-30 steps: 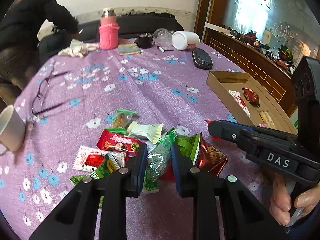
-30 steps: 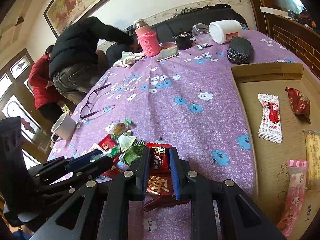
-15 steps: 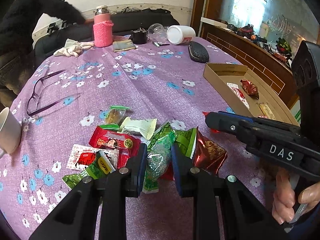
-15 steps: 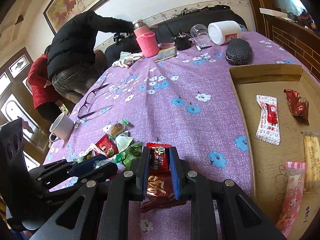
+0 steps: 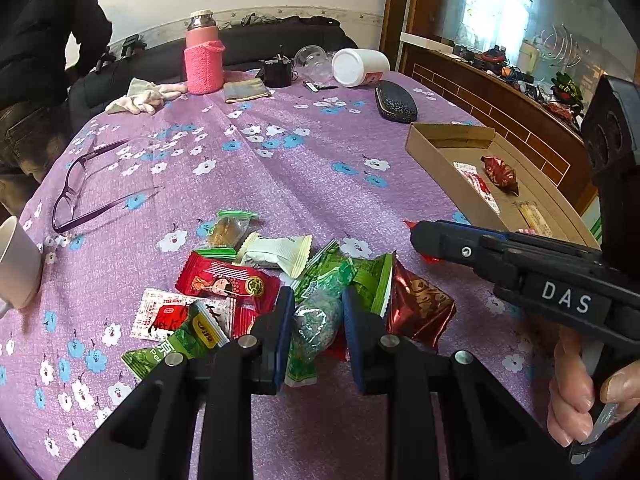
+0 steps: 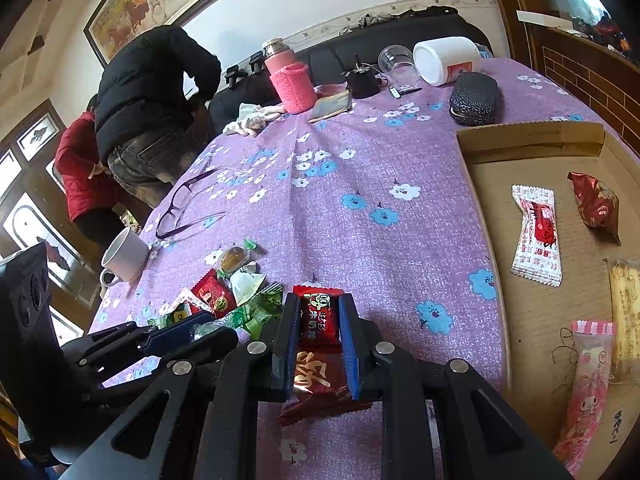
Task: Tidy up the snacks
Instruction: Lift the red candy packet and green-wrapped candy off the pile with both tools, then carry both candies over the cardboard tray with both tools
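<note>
A counter [image 5: 320,168] under a purple flowered cloth carries everything. On its right side lies a shallow cardboard box [image 6: 532,142], holding a white-and-red candy [image 6: 536,236], a dark red packet [image 6: 594,204], a yellow biscuit pack [image 6: 626,308] and a pink packet [image 6: 588,380], all lying apart from one another. Toward the near left edge sits a loose pile of snacks [image 5: 256,280] in red, green and white wrappers.

The left claw [image 5: 316,312] reaches into that pile, its jaws narrowed around a clear green packet [image 5: 318,316], which sits between the two pads, apparently pinched. The right claw [image 6: 319,328], just beside the pile and near the box, has its jaws closed on a red candy bar [image 6: 318,318], held above a dark red wrapper [image 6: 316,384].

Farther back lie a pair of glasses [image 5: 80,192] and a white mug [image 6: 124,256].
</note>
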Demonstrator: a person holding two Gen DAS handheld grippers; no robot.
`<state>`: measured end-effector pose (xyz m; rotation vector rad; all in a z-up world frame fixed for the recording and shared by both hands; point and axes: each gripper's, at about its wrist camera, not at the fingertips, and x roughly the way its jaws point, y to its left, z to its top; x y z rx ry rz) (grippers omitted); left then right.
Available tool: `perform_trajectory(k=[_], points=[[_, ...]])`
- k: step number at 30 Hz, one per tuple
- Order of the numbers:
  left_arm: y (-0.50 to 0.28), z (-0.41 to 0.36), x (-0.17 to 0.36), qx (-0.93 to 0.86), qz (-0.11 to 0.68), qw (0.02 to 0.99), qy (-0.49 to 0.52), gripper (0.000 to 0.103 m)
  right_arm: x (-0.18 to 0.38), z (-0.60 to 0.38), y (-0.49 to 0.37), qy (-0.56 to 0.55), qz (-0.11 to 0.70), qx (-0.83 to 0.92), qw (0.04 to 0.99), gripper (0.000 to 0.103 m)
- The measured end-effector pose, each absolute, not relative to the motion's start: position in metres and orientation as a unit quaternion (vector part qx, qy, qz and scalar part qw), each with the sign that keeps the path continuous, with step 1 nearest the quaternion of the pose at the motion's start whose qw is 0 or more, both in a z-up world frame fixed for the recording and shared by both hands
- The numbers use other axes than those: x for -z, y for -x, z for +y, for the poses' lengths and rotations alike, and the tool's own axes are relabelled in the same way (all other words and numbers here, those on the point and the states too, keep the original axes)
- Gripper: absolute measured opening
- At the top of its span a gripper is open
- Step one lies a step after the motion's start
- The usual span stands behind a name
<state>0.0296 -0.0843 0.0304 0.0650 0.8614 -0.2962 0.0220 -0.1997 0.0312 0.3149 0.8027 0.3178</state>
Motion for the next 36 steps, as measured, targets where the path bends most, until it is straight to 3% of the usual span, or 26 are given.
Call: perform_trajectory(k=[36], points=[[-0.0255,-0.0869,-0.0321,0.154,0.409,0.899,-0.026,0.023,-0.0312,-0.207,-0.0203,-0.164,0.378,-0.135,0.901,0.021]])
